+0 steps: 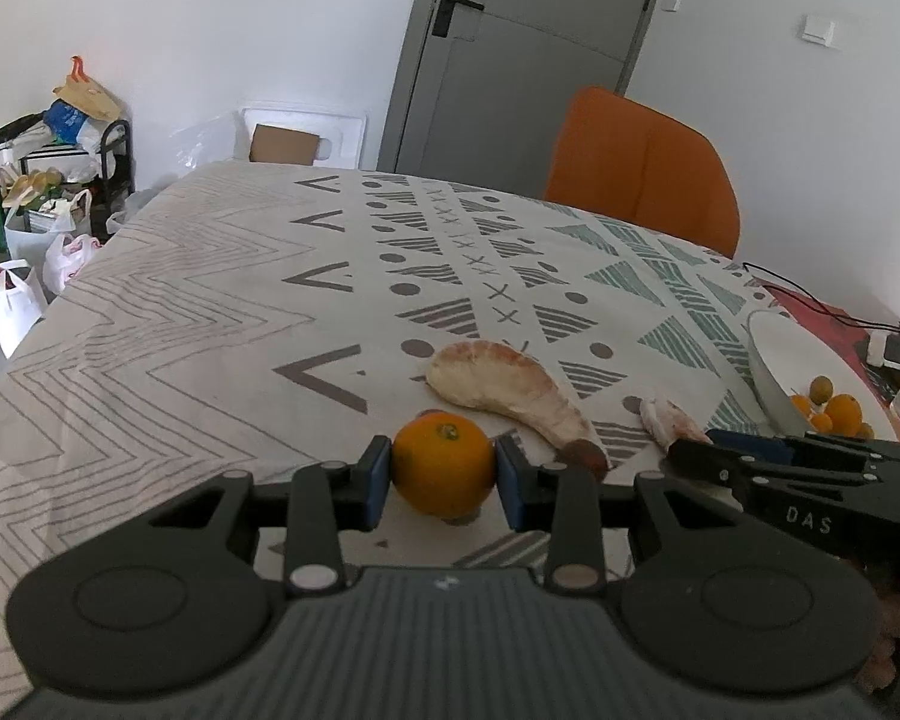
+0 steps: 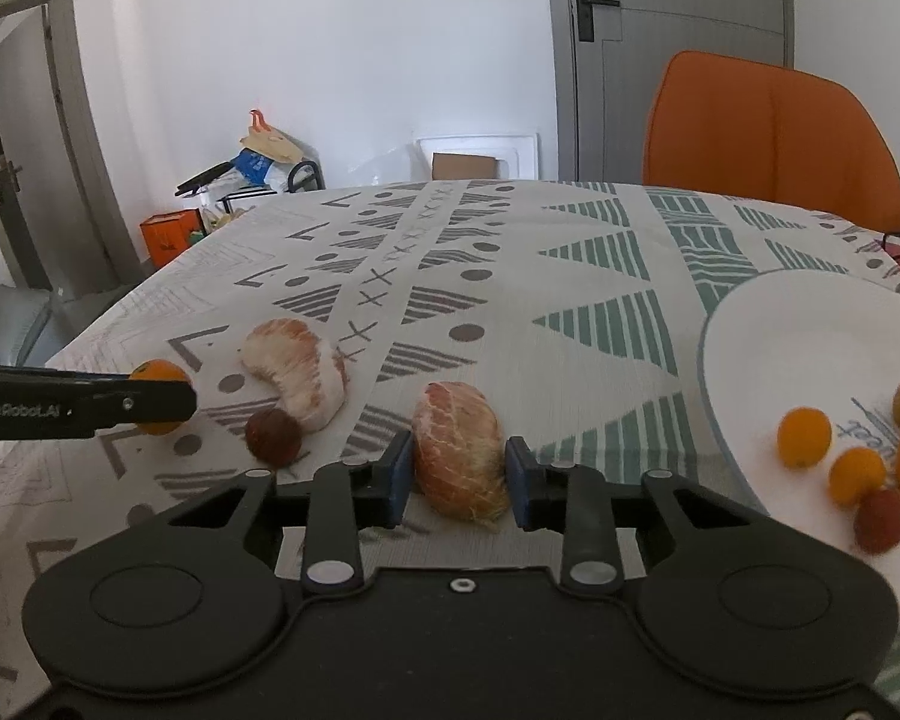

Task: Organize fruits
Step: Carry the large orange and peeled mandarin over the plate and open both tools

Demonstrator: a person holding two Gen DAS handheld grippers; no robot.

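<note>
Several small fruits already lie on the white plate (image 2: 750,348) at the right. Four remain on the worktop (image 2: 570,312). The left hand-held gripper (image 1: 444,474) clamps a small round orange (image 1: 444,462). The right hand-held gripper (image 2: 459,474) pinches a peeled, pinkish citrus segment (image 2: 459,450). A larger segment (image 2: 297,372) and a brown fruit (image 2: 273,437) lie untouched between them.
</note>
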